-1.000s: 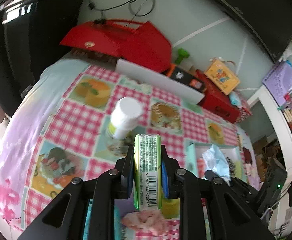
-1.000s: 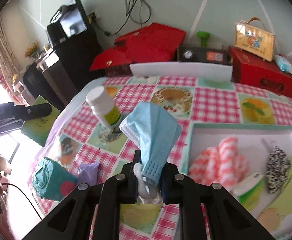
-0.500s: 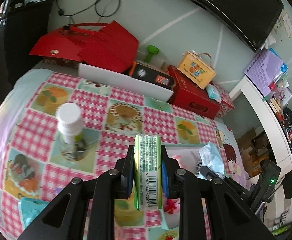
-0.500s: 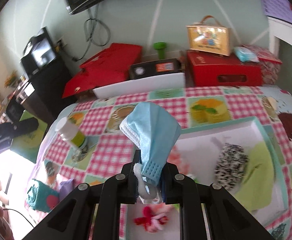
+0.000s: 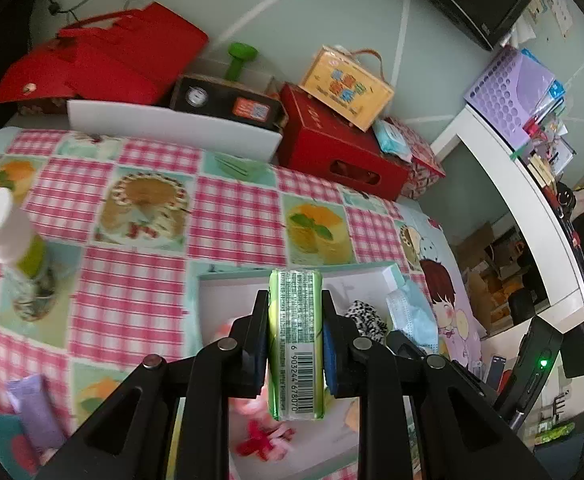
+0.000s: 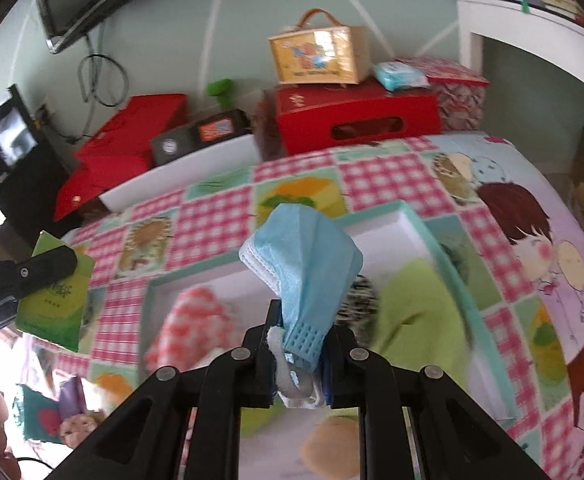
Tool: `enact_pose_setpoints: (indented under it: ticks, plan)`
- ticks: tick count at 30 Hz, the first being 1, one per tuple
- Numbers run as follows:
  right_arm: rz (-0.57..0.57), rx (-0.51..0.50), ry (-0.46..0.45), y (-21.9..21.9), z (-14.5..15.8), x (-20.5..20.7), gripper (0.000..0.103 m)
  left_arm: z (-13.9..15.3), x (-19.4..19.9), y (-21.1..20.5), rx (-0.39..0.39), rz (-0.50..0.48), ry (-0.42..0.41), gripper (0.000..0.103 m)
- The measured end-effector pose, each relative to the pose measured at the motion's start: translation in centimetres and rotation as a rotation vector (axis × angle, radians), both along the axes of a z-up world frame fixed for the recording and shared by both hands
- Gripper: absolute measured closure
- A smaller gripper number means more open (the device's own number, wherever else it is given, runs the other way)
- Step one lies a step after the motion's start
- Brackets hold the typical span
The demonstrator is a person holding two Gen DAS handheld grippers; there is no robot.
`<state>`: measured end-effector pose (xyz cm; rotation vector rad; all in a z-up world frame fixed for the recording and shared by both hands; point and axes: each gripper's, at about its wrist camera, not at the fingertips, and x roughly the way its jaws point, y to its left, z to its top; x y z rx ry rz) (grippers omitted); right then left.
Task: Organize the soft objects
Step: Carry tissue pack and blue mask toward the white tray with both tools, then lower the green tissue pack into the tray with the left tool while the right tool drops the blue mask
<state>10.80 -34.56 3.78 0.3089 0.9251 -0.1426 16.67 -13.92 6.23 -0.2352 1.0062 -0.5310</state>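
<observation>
My left gripper is shut on a green tissue pack, held edge-on with its barcode facing the camera, above the white tray. In the right wrist view the same pack shows at the left. My right gripper is shut on a crumpled blue face mask, which hangs over the white tray. Inside the tray lie a pink checked cloth, a black-and-white spotted item and a light green cloth. In the left wrist view the mask peeks out at the right.
A white-capped green bottle stands on the checked tablecloth at the left. A purple sachet and a teal pouch lie near the front left. Red boxes, a yellow bag and a white board line the far edge.
Both grippers have swung to the right, from over the bottle and cloth to above the white tray. Each keeps its grip on its item.
</observation>
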Motion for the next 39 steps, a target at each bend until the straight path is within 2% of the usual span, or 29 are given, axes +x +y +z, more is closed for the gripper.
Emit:
enact_pose_setpoints:
  ticks: [7,15,20,24,35,39]
  plan:
    - [-0.069,0.012,0.040,-2.9,-1.6,0.0,0.086,-2.2,1.1,-4.2,-0.024,-0.042,0.033,0.080]
    - [-0.121,0.028,0.071,-5.2,-3.0,0.0,0.086,-3.9,1.9,-6.9,-0.047,-0.081,0.047,0.080]
    - [-0.119,0.034,0.102,-5.2,-4.3,0.5,0.085,-5.6,2.6,-6.8,-0.056,-0.077,0.069,0.080]
    - [-0.112,0.023,0.138,-4.9,-5.1,0.9,0.083,-7.4,3.0,-6.5,-0.055,-0.070,0.116,0.080]
    - [-0.097,0.002,0.199,-4.1,-6.2,1.2,0.082,-9.8,2.9,-6.5,-0.009,-0.067,0.202,0.080]
    - [-0.087,-0.013,0.209,-3.8,-6.2,1.3,0.082,-10.0,2.9,-6.6,0.006,-0.069,0.204,0.080]
